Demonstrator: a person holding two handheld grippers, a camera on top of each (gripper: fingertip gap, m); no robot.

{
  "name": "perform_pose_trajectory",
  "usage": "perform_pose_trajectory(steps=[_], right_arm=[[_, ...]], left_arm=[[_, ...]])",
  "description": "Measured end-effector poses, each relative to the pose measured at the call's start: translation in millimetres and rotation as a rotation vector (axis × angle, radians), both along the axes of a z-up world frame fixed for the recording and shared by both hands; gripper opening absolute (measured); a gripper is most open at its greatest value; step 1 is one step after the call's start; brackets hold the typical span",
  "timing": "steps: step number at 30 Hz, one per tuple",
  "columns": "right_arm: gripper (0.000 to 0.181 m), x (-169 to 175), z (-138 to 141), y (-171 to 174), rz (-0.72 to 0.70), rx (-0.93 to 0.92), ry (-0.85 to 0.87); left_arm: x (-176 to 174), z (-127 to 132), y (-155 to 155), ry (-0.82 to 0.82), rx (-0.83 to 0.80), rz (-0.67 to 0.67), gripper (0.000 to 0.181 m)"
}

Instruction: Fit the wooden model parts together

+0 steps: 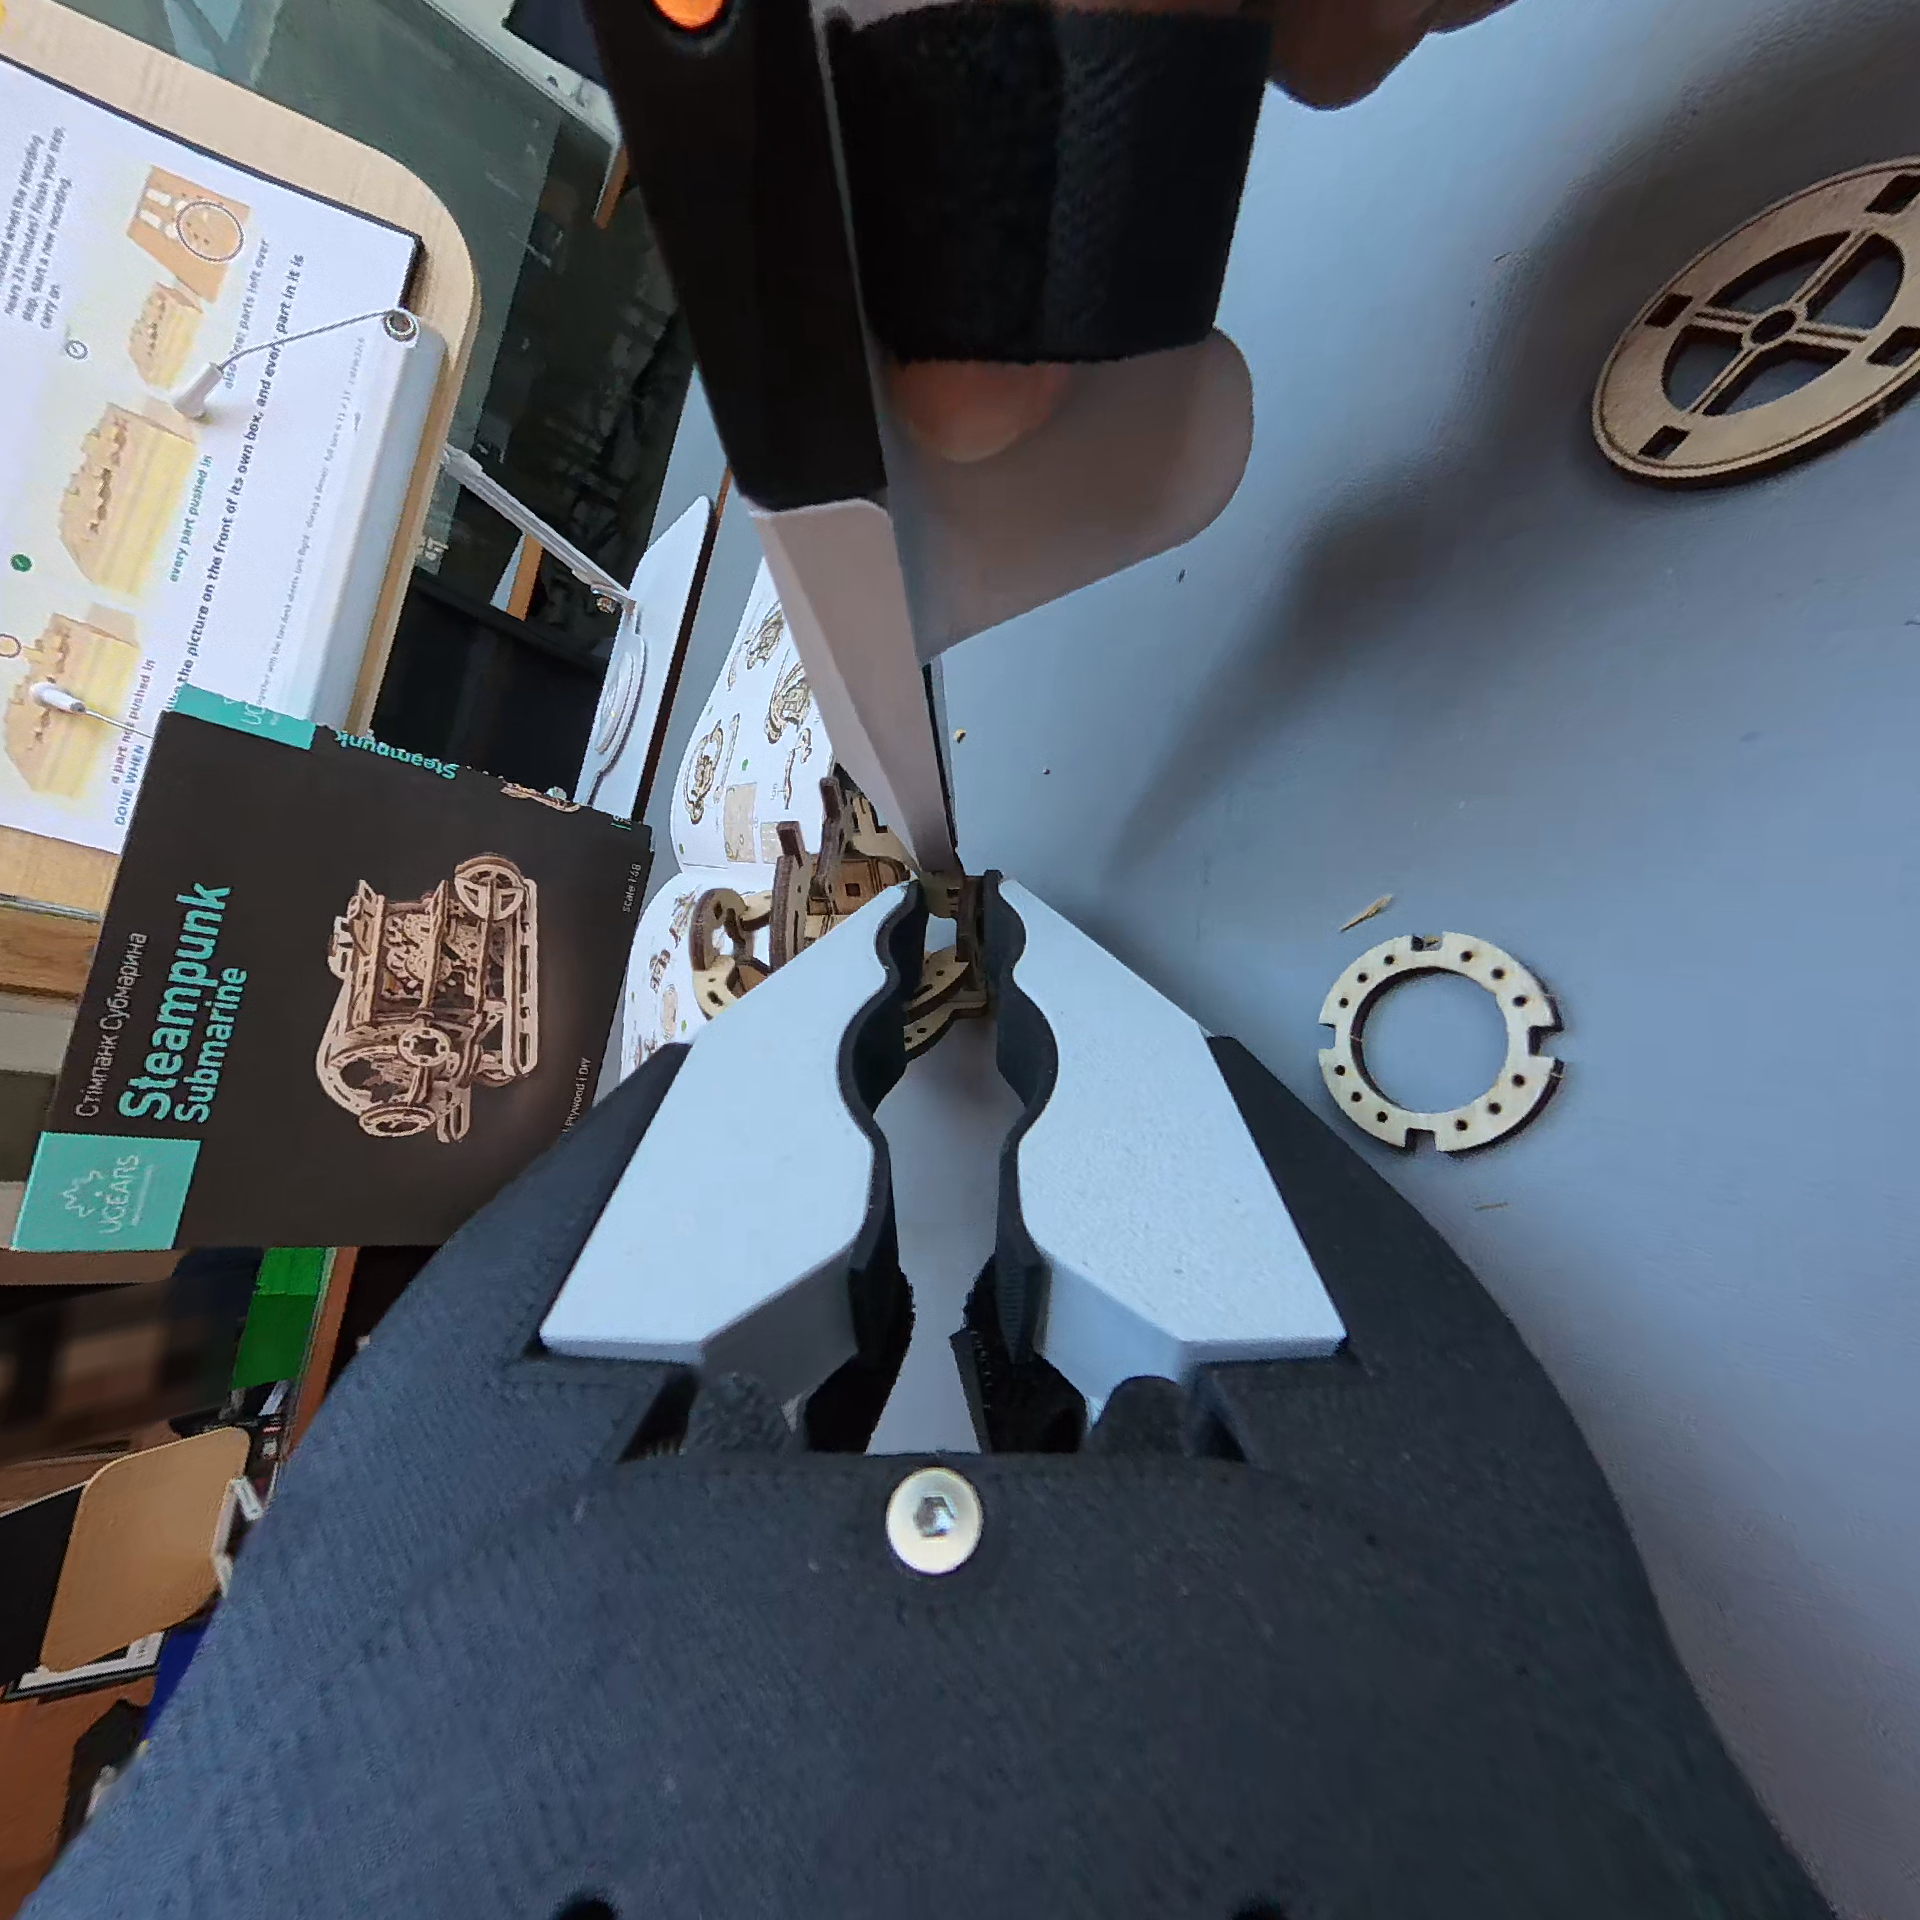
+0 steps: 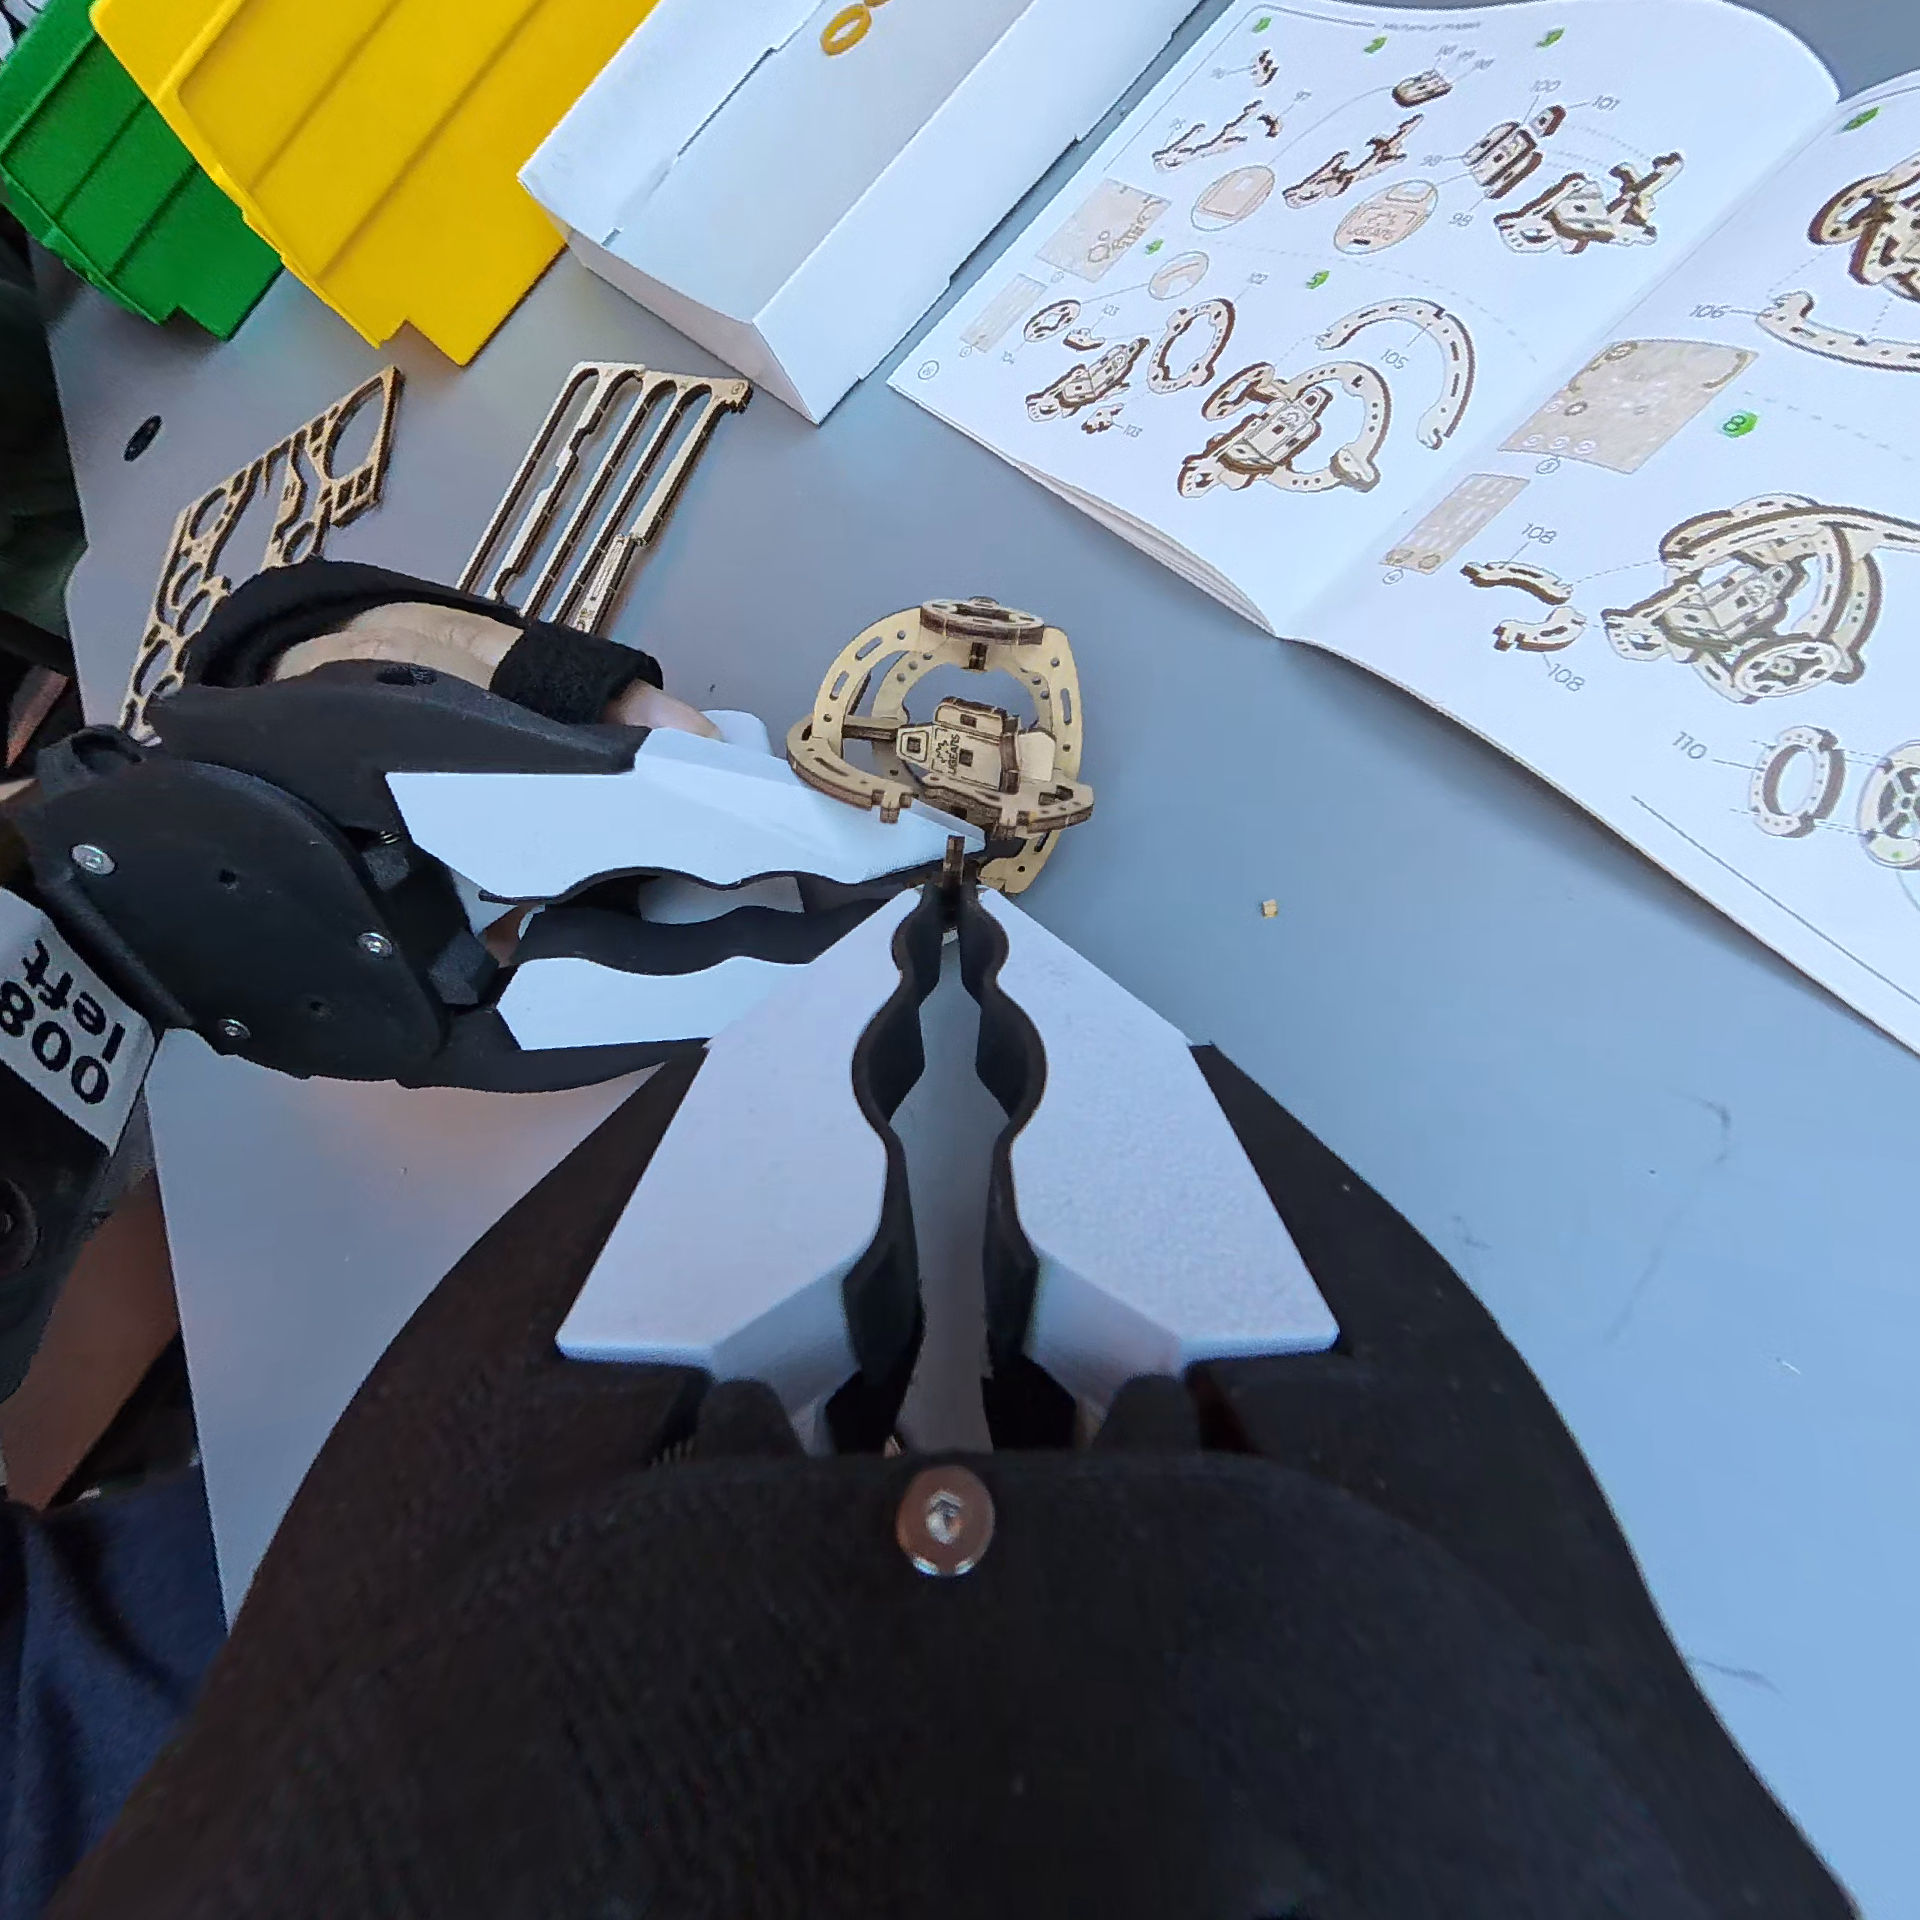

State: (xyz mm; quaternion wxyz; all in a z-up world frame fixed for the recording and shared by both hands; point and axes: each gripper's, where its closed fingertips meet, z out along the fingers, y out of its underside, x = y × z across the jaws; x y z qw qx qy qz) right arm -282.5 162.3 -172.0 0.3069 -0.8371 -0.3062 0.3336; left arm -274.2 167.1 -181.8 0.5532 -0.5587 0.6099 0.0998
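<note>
A round wooden model assembly (image 2: 935, 727) of riveted arcs around a small cabin is held just above the grey table (image 2: 1351, 1039). My left gripper (image 1: 956, 914) is shut on the assembly's lower edge (image 1: 935, 1003); in the right wrist view it (image 2: 935, 847) reaches in from the left. My right gripper (image 2: 951, 894) is shut on a small wooden part (image 2: 953, 857), held against the assembly's bottom rim right at the left gripper's tips. In the left wrist view the right gripper (image 1: 935, 868) comes down from above.
A notched wooden ring (image 1: 1439, 1039) and a spoked wooden disc (image 1: 1766, 332) lie on the table. An open instruction booklet (image 2: 1455, 364), a white box (image 2: 779, 177), yellow (image 2: 343, 135) and green bins (image 2: 104, 177), and two punched-out wooden sheets (image 2: 613, 468) lie behind. The kit box (image 1: 312, 987) stands at the left. My two grippers' fingertips are within a few centimetres of each other. Left tips and right tips are each some 11 cm from the spoked wooden disc (image 1: 1766, 332).
</note>
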Motion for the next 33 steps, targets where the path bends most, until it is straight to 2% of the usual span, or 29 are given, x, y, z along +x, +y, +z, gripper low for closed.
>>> perform_pose_trajectory(steps=[1, 8, 13, 18, 33], right_arm=[[0.001, -0.1, -0.3, -0.2, 0.002, 0.0, -0.005], [0.0, -0.9, -1.1, -0.4, 0.006, 0.006, -0.021], [0.0, -1.7, 0.0, 0.7, 0.005, 0.022, -0.025], [0.0, -1.8, -1.9, 0.6, 0.006, 0.03, -0.04], [0.002, -1.5, -2.5, 0.2, -0.008, 0.072, -0.027]], left_arm=[[-0.1, 0.0, 0.0, 0.001, -0.003, 0.0, 0.009], [-1.3, -0.9, 0.0, 0.024, 0.017, -0.007, 0.009], [-1.9, -0.4, 0.7, 0.002, -0.027, 0.008, 0.009], [-2.7, -1.6, 1.4, 0.046, 0.017, 0.016, 0.008], [-3.4, -2.3, 2.0, 0.02, -0.026, 0.027, 0.008]])
